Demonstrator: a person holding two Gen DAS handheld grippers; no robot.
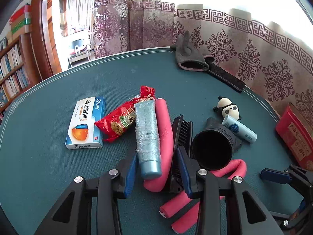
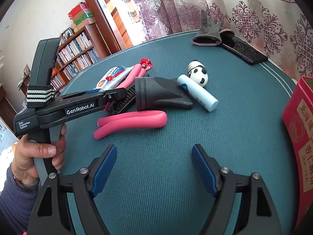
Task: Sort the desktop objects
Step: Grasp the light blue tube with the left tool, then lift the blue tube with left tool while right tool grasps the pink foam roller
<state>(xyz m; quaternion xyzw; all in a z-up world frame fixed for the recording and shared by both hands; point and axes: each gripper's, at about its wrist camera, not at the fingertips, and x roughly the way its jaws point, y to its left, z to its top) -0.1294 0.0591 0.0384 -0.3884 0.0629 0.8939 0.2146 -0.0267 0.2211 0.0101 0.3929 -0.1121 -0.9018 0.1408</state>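
On the green table mat [image 1: 49,166] lie a teal tube [image 1: 147,137], a pink foam roller [image 1: 164,135], a black brush [image 1: 181,137], a red snack packet [image 1: 121,121], a blue-white medicine box [image 1: 86,123], a black nozzle [image 1: 213,146], a pale blue stick [image 1: 239,129] and a panda toy [image 1: 228,108]. My left gripper [image 1: 157,160] is open, its fingers either side of the tube's cap end and the roller. My right gripper [image 2: 152,156] is open and empty over bare mat, in front of a bent pink roller [image 2: 133,122].
A grey glove [image 1: 189,58] and a flat black case [image 1: 227,76] lie at the far edge by the curtain. A red box [image 2: 299,137] stands at the right. A bookshelf is at the left beyond the table.
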